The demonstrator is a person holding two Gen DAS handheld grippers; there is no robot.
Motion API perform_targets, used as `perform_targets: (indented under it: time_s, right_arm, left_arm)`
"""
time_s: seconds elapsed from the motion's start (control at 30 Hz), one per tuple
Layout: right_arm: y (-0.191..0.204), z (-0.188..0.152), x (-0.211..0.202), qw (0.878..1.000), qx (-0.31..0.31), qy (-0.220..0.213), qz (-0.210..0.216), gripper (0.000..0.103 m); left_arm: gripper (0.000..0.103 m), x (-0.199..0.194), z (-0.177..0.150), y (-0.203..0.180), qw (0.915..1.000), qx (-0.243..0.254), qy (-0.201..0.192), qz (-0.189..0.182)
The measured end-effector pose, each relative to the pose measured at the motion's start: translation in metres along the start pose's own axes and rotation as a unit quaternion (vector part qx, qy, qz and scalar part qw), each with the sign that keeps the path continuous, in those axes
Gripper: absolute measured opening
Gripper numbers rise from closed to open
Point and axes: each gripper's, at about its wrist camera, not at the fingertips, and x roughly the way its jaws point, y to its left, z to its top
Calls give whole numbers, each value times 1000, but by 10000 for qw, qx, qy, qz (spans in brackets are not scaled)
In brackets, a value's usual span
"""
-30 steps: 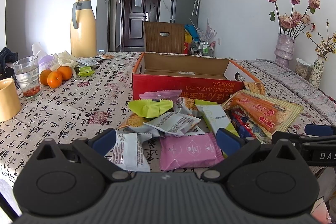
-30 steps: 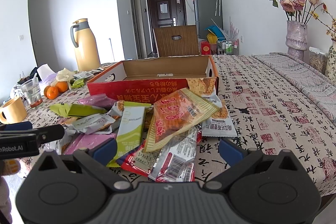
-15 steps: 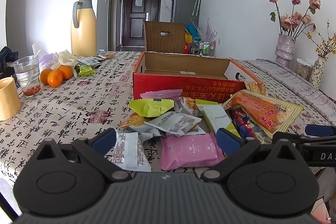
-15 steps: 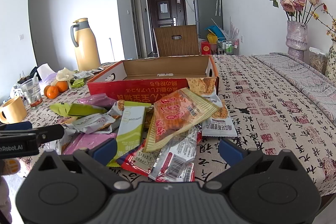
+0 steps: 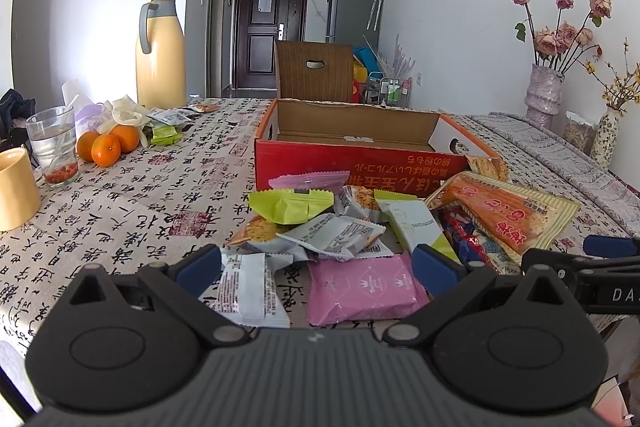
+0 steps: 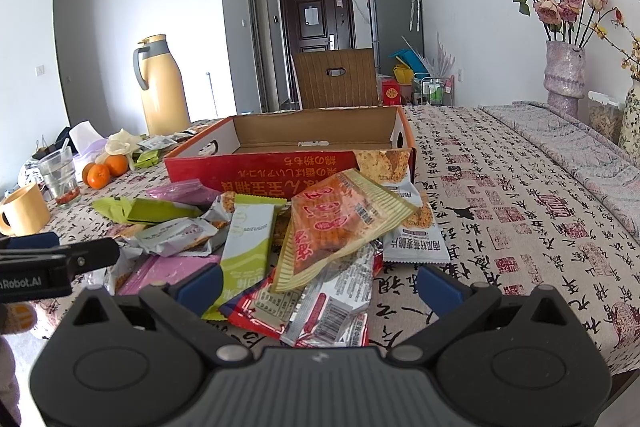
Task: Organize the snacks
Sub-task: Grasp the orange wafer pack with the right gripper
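Note:
A pile of snack packets lies on the tablecloth in front of an open red cardboard box [image 5: 344, 163] [image 6: 256, 171], which looks empty. My left gripper [image 5: 318, 267] is open and empty, just short of a pink packet [image 5: 364, 287] and a white packet [image 5: 248, 291]. My right gripper [image 6: 320, 287] is open and empty, near a large orange packet [image 6: 340, 223], a green-white packet [image 6: 248, 239] and red-silver packets [image 6: 320, 311]. Each gripper shows at the edge of the other's view.
On the left stand a yellow mug [image 5: 14, 187], a glass [image 5: 54, 143], oranges [image 5: 106, 147] and a tall yellow jug [image 5: 160, 51]. Vases with flowers [image 6: 564, 71] stand at the right. A chair [image 5: 314, 71] is behind the table.
Both grippers have barely moved; the left one has edged slightly forward toward the pile. Nothing was grasped.

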Motion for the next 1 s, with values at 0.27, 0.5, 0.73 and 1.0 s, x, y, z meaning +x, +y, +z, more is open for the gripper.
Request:
perform_targets:
  time_s: [0.27,0.5,0.73,1.0]
  right_arm:
    - [1,14,3,9990,-294,-226,-254,103]
    - [12,38,21,9952,-897,-208,-340,103]
    - [25,52,71,9869,-1500,406,-425,103]
    - [29,56,107,9815,-1652,829,-499,92]
  left_arm:
    - [103,3,8,2,10000,19,-47,71]
    - [103,9,18,4,9998,-4,-99,169]
    - [103,19,22,11,9998,-85,-23,189]
    - [103,29,20,17,9997,-122,94,198]
